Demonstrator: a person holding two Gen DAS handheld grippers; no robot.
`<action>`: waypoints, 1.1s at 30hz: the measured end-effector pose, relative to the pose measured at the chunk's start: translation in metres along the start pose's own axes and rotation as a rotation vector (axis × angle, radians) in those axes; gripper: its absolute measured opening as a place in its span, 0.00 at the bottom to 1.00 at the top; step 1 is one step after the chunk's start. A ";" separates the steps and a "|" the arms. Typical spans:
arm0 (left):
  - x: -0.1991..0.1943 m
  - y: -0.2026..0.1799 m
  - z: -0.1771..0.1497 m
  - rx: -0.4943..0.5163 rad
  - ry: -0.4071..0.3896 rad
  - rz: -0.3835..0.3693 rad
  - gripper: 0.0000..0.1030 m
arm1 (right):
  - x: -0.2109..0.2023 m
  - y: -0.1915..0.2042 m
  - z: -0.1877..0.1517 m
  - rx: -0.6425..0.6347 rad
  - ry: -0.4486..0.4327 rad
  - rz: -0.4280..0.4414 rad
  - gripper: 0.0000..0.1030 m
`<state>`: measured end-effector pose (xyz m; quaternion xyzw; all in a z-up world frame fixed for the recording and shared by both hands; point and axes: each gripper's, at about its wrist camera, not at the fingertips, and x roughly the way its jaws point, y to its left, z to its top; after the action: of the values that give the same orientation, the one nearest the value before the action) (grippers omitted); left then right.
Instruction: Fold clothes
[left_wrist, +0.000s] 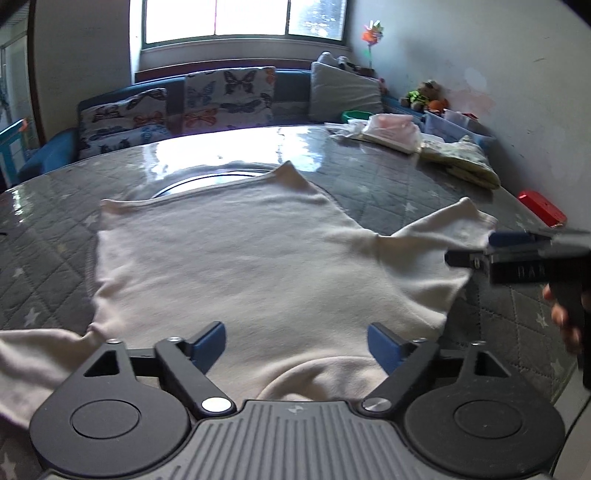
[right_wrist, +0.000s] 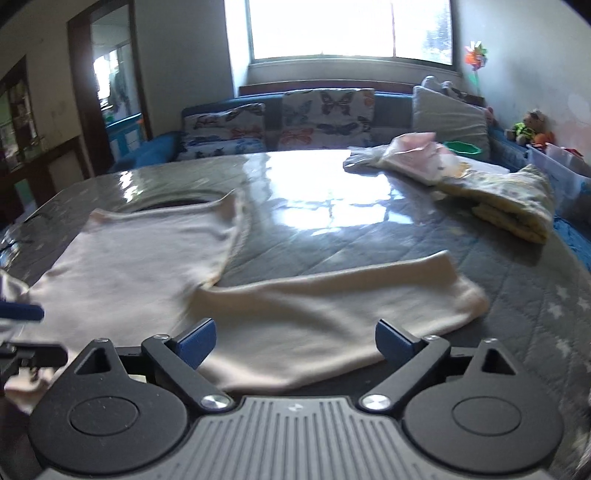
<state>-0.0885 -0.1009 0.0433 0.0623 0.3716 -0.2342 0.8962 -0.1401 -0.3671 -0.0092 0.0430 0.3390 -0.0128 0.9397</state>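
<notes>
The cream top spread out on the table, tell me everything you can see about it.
The cream top is a soft, knit-looking garment lying flat and unfolded on the grey quilted table cover. Its hem points toward the window, the neckline toward the left gripper, whose open fingers hover over it. One sleeve stretches sideways in front of the open right gripper; the other runs off the left wrist view's lower left. Mild wrinkles show; nothing grips it.
</notes>
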 end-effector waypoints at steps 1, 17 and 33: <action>-0.002 0.001 -0.001 -0.006 0.001 0.007 0.89 | -0.001 0.005 -0.004 -0.009 0.002 0.004 0.95; -0.056 0.013 -0.030 -0.091 -0.033 0.085 1.00 | -0.054 0.035 -0.043 -0.032 -0.027 -0.024 1.00; -0.093 0.007 -0.053 -0.104 -0.089 0.122 1.00 | -0.093 0.052 -0.056 -0.057 -0.109 -0.011 1.00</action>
<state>-0.1760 -0.0447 0.0698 0.0276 0.3388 -0.1621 0.9264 -0.2446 -0.3104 0.0109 0.0135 0.2879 -0.0106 0.9575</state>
